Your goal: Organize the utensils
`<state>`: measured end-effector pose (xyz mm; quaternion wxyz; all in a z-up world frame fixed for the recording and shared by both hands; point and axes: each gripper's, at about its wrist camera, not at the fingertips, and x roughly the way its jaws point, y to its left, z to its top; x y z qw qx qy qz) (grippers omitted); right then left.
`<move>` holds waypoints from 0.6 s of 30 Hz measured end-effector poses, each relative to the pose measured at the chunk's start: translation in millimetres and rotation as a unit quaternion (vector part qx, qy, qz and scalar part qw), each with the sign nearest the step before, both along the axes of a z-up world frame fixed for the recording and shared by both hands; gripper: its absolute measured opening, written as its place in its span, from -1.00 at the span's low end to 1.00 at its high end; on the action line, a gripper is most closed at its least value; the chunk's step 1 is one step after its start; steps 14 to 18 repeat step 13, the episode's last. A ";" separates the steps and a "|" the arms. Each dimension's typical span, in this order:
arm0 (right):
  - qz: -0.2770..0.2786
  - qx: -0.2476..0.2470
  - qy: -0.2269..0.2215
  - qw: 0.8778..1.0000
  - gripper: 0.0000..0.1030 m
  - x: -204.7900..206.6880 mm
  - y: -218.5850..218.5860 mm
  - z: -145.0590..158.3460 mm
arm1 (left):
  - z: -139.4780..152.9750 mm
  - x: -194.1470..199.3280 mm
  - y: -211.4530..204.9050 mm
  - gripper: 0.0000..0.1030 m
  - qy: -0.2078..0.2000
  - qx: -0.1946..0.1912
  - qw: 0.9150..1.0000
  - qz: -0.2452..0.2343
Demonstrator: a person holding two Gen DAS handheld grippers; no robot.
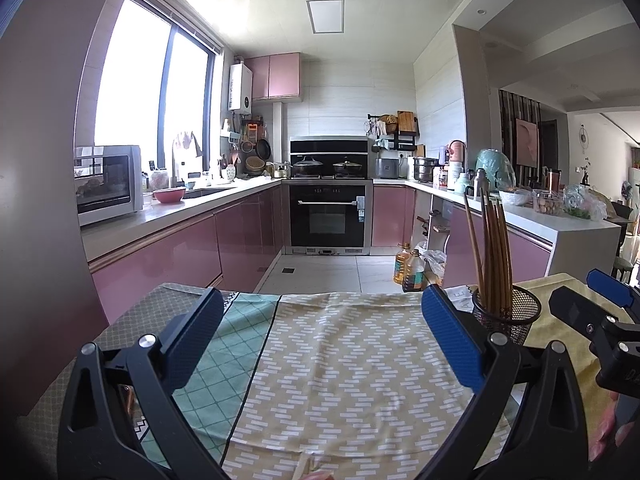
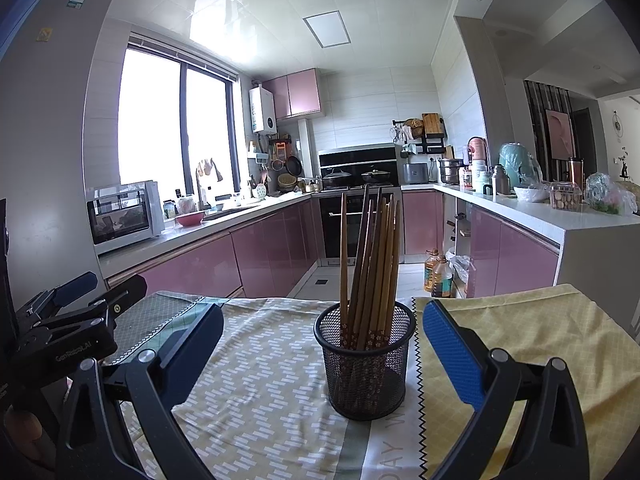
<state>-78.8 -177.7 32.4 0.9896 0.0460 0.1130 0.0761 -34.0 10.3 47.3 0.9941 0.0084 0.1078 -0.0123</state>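
Jaws apart; chopsticks (image 2: 370, 264) upright in holder (image 2: 364, 364)

Blown-out window (image 1: 152, 92) daylight, fisheye-warped edges

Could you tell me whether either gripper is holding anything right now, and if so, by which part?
Nothing is held: the left gripper and right gripper are both open, and the chopsticks stand untouched in the mesh cup.

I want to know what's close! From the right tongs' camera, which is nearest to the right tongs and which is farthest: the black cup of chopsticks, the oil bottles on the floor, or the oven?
1. Black mesh cup of chopsticks: just ahead of the open right tongs, on the tablecloth.
2. Oil bottles: on the floor past the table, to the right.
3. Oven: at the kitchen's far end.
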 end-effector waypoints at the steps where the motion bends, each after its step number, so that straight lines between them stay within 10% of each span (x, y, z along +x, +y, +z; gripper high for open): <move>1: -0.001 -0.001 0.001 1.000 0.87 -0.3 -0.7 -0.2 | 0.0 -0.2 -0.8 0.89 0.000 0.002 1.000 -0.001; 8: -0.029 -0.014 0.032 0.999 0.87 5.3 -23.3 -8.5 | -4.4 7.8 0.0 0.90 0.023 0.001 1.000 0.001; 13: -0.118 -0.034 0.174 0.977 0.87 38.8 -92.4 -40.1 | -17.3 35.5 18.1 0.90 0.095 -0.002 0.995 0.006; 18: -0.118 -0.034 0.174 0.977 0.87 38.8 -92.4 -40.1 | -17.3 35.5 18.1 0.90 0.095 -0.002 0.995 0.006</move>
